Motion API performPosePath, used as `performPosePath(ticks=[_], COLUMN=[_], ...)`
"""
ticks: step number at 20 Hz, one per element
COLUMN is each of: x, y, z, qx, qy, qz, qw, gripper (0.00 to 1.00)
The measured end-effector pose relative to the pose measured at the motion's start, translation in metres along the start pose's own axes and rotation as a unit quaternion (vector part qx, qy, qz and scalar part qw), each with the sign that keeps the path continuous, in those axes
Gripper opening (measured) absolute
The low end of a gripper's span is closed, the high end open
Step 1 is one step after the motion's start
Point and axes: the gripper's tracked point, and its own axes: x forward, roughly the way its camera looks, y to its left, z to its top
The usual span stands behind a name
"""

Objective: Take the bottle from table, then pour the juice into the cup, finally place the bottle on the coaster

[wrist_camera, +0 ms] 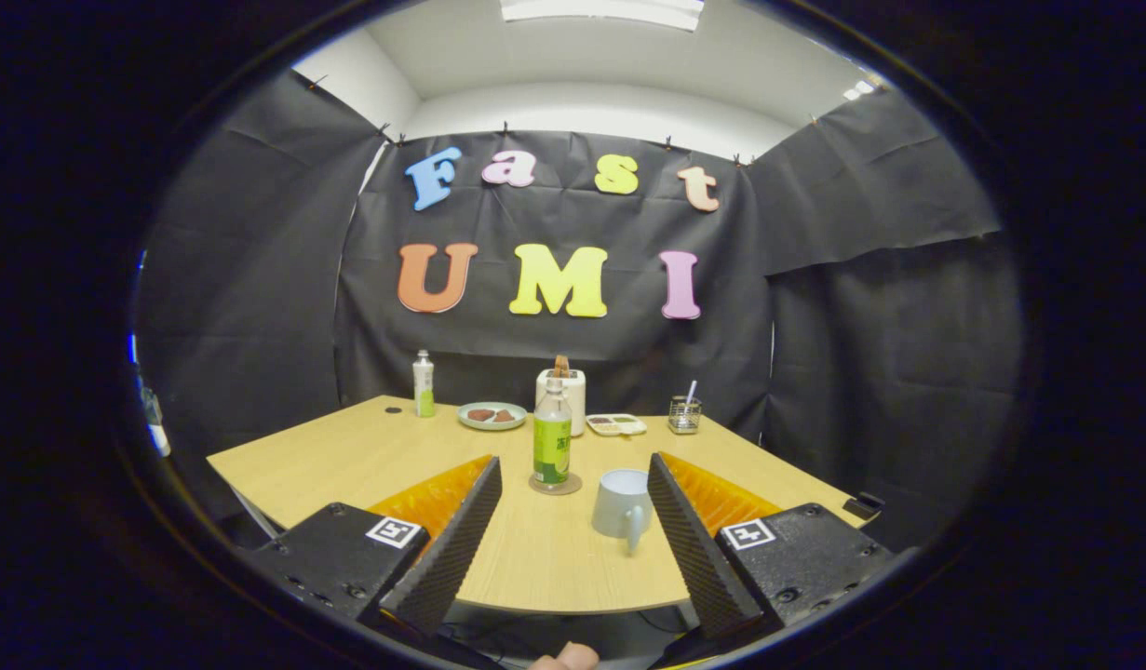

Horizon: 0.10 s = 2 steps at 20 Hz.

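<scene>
A clear bottle with a green label (552,436) stands upright on a round coaster (555,485) in the middle of the wooden table (349,456). A pale grey cup (623,506) sits just right of it, nearer to me, its handle pointing toward me. My gripper (573,475) is open and empty. Its two ribbed black fingers (461,530) spread wide above the table's near edge. The bottle and the cup lie ahead of the fingers, within the gap between them.
Along the back of the table stand a small white and green bottle (424,383), a plate with brown pieces (492,415), a white container (561,386), a flat tray (615,424) and a wire holder (684,415). A fingertip (565,659) shows below the table's near edge.
</scene>
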Motion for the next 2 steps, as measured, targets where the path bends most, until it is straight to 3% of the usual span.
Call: performPosePath(ticks=[2], x=[0.0004], y=[0.0016], z=[-0.0012], qx=[0.007], qy=[-0.001], qz=[0.002], qw=[1.000], gripper=[1.00])
